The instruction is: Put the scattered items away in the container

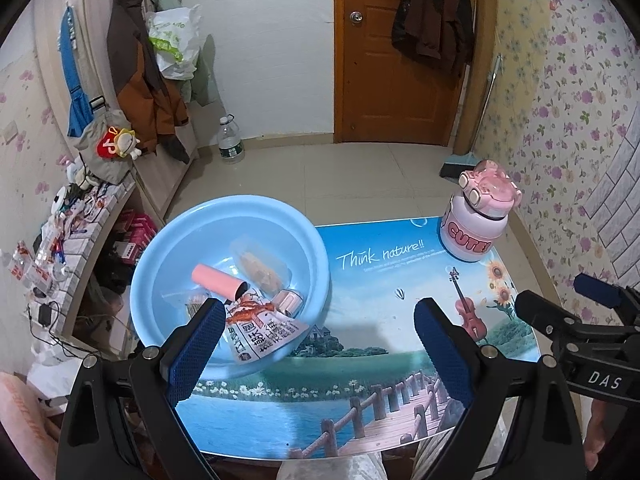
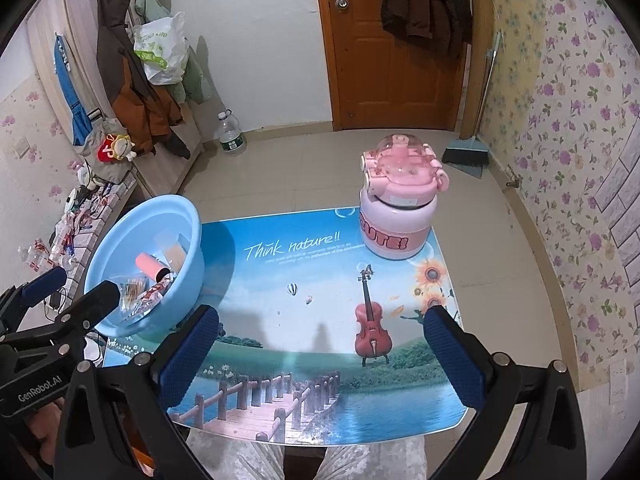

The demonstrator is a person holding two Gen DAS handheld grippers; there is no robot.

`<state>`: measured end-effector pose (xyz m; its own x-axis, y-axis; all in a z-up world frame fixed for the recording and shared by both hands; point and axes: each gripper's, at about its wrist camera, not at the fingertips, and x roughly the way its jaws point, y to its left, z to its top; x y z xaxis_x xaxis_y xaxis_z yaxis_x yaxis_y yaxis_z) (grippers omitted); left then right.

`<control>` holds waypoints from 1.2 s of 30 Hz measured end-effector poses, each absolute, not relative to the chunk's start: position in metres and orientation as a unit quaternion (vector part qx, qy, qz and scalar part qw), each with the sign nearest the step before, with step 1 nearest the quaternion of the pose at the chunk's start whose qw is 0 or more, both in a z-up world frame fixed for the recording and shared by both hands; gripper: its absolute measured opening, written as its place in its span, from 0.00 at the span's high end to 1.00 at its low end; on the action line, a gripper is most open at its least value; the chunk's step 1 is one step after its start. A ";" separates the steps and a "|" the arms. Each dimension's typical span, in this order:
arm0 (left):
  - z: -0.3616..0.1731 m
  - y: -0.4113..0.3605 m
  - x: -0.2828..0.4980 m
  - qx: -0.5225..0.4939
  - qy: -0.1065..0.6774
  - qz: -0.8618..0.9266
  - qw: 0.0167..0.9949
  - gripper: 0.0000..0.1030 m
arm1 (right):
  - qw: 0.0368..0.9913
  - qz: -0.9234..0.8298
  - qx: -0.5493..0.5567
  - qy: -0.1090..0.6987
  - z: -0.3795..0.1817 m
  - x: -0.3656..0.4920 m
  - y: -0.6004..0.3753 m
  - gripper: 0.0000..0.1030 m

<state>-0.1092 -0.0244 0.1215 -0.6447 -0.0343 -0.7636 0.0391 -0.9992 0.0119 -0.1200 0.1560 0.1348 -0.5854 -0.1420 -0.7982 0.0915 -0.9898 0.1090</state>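
Hovering over the counter [image 2: 280, 280], both the left tongs [image 1: 320, 344] and the right tongs [image 2: 320, 352] gape wide, empty. At ten o'clock the blue basin [image 1: 176, 240] holds a pink roll [image 1: 216, 278] and snack packets [image 1: 264, 328]; at one o'clock stands a pink bottle [image 2: 394, 216].

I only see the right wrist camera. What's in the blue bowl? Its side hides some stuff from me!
Observer: In the left wrist view, the blue basin also holds a small pink-and-white item. It lies near the pink roll, and your view hides it.
Operator: Is the packet with writing all the way in?
Observer: Barely. The printed packet lies up the near inner wall, with one corner reaching the rim.
Operator: Is the left gripper holding anything?
Observer: No. The left gripper is open, with nothing between its fingers.
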 end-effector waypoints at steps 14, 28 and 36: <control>0.104 -0.026 -0.080 0.399 0.011 -0.917 0.019 0.07 | 0.065 -0.890 0.450 -0.021 0.114 -0.102 0.153 0.00; 0.066 -0.039 -0.050 0.392 0.037 -0.919 0.030 0.07 | 0.077 -0.902 0.424 -0.009 0.088 -0.075 0.146 0.00; 0.051 -0.044 -0.043 0.399 0.048 -0.915 0.036 0.07 | 0.084 -0.900 0.428 -0.004 0.069 -0.065 0.145 0.00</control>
